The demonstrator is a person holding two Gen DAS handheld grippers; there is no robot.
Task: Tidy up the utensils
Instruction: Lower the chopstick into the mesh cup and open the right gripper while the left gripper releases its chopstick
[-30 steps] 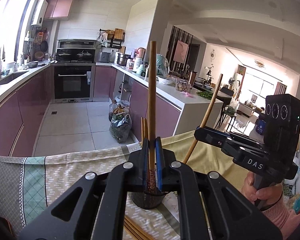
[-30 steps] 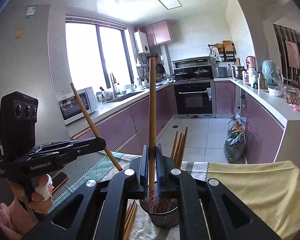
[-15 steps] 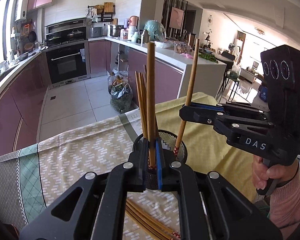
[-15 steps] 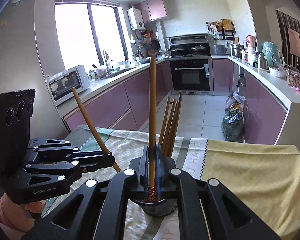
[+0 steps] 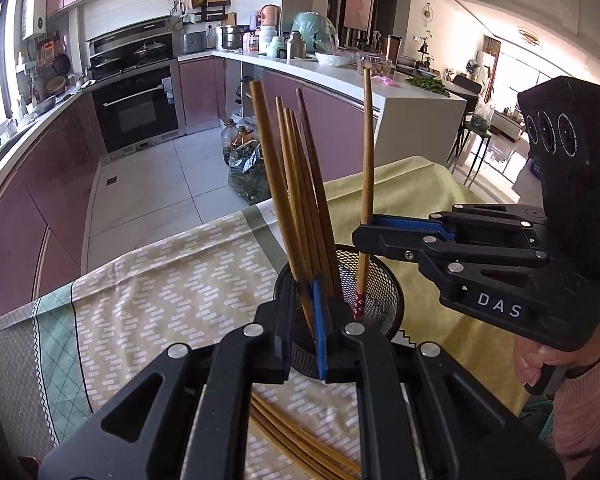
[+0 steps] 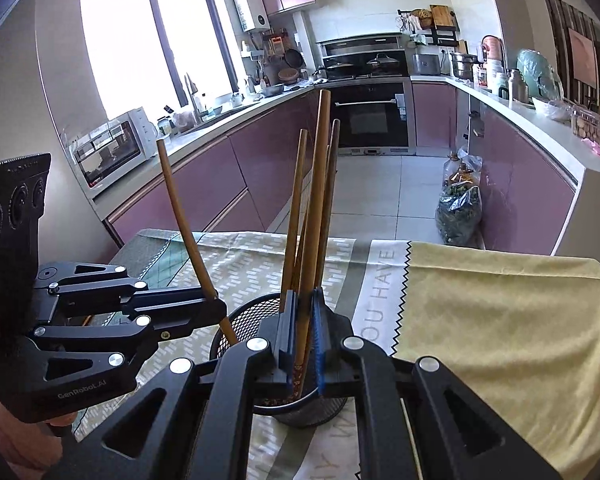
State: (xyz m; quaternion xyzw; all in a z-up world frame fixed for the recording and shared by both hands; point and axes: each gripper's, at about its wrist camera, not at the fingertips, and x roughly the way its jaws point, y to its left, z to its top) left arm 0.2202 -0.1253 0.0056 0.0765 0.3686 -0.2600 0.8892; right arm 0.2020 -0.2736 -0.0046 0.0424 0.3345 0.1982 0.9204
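Note:
A black mesh cup (image 5: 374, 280) stands on the table and holds several wooden chopsticks (image 5: 304, 184). My left gripper (image 5: 303, 320) is shut on one chopstick (image 5: 274, 168) whose lower end is inside the cup. My right gripper (image 6: 304, 344) is shut on another chopstick (image 6: 318, 208), lowered into the same cup (image 6: 244, 322). In the left wrist view the right gripper (image 5: 366, 230) holds its chopstick (image 5: 366, 152) upright over the cup's right side. In the right wrist view the left gripper (image 6: 216, 304) holds its chopstick (image 6: 184, 224) tilted at the cup's left rim.
More chopsticks (image 5: 300, 444) lie loose on the patterned tablecloth (image 5: 160, 280) just in front of the cup. A yellow cloth (image 6: 500, 340) covers the table's right part. Purple kitchen cabinets (image 6: 228, 184) and a tiled floor lie beyond the table edge.
Both grippers have tilted down and lowered their chopsticks into the mesh cup. The left chopstick now leans among those standing in the cup.

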